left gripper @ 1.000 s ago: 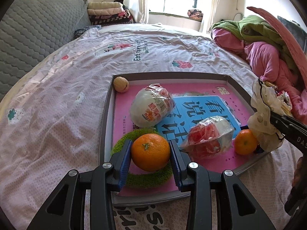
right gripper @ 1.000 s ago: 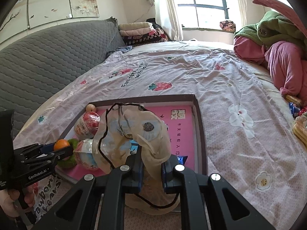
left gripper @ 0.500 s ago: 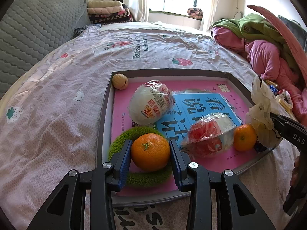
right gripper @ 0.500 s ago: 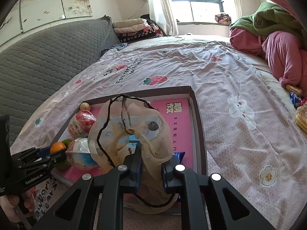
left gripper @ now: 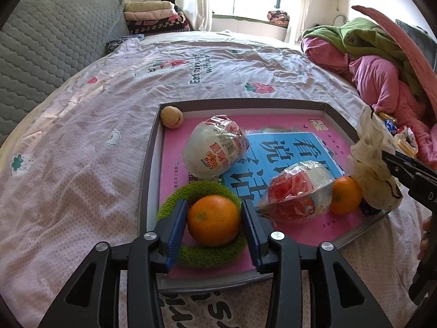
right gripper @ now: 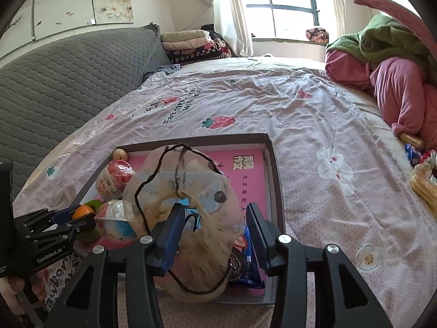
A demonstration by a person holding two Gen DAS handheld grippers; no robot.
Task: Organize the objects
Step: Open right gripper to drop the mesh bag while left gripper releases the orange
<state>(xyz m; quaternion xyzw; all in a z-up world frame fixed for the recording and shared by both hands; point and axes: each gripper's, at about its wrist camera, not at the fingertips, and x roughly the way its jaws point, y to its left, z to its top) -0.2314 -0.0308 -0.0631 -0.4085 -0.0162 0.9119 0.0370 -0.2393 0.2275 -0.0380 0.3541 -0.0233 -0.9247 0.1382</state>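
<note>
A shallow grey tray (left gripper: 148, 164) with a pink and blue book in it lies on the bed. My left gripper (left gripper: 214, 220) is shut on an orange (left gripper: 213, 224) over a green fuzzy ring (left gripper: 202, 255). In the tray are two wrapped snack balls (left gripper: 215, 150) (left gripper: 296, 195), a second orange (left gripper: 344, 195) and a walnut (left gripper: 171, 117). My right gripper (right gripper: 214, 228) is open, its jaws wide apart around a beige mesh cloth with black cord (right gripper: 188, 202) that rests at the tray's near edge (right gripper: 277, 191). A blue snack packet (right gripper: 245, 262) lies beneath the cloth.
A grey quilted headboard (left gripper: 46, 52) stands at the left. Folded blankets (left gripper: 153, 17) are stacked at the back. A pile of pink and green clothes (left gripper: 382, 63) lies at the right. Snack packets (right gripper: 422, 175) lie on the sheet at the right.
My right gripper has opened and let go of the beige cloth, which now rests on the tray. My left gripper stays shut on the orange, shifted slightly.
</note>
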